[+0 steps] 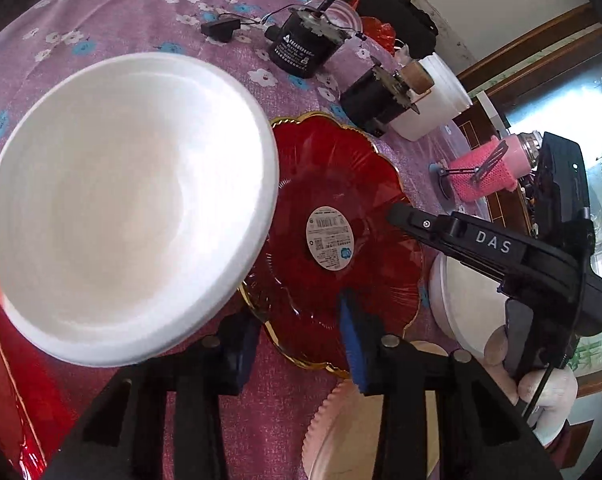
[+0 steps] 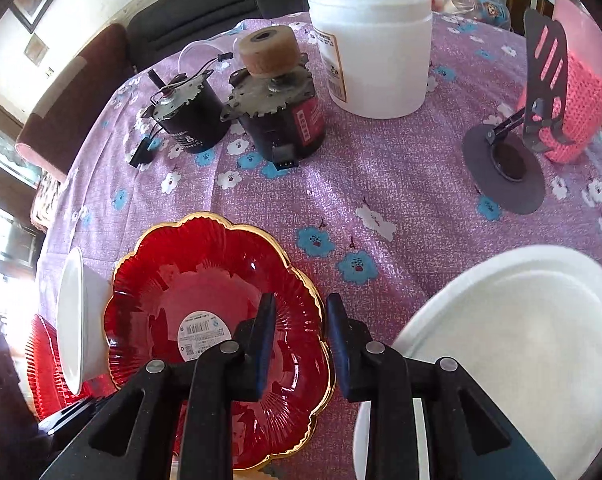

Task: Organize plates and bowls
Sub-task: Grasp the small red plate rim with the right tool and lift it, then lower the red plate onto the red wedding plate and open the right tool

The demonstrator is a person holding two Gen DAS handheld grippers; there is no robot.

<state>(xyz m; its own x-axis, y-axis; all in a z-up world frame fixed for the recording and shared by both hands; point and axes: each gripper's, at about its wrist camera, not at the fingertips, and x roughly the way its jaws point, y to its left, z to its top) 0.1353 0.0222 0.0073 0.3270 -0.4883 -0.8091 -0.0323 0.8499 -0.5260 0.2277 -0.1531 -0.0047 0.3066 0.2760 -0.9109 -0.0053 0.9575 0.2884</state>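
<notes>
A red glass plate with a gold scalloped rim [image 1: 341, 184] [image 2: 205, 280] lies on the purple flowered tablecloth. In the left wrist view a white bowl [image 1: 121, 208] is tilted up at the left, its rim near my left gripper's left finger; I cannot tell whether the finger touches it. My left gripper [image 1: 297, 344] is open over the red plate's near edge. My right gripper [image 2: 299, 340] is open, straddling the red plate's right rim without clamping it. It also shows in the left wrist view [image 1: 401, 216]. The white bowl [image 2: 75, 320] stands on edge at the left of the right wrist view. A white plate [image 2: 521, 340] lies at the right.
Two black motors [image 2: 189, 120] [image 2: 281, 120], a white plastic tub [image 2: 377, 48], a phone stand [image 2: 505, 168] and a pink knitted cover [image 2: 581, 108] stand at the back. A pale scalloped plate [image 1: 341, 432] lies below my left gripper. A red box [image 1: 5, 380] is at the left.
</notes>
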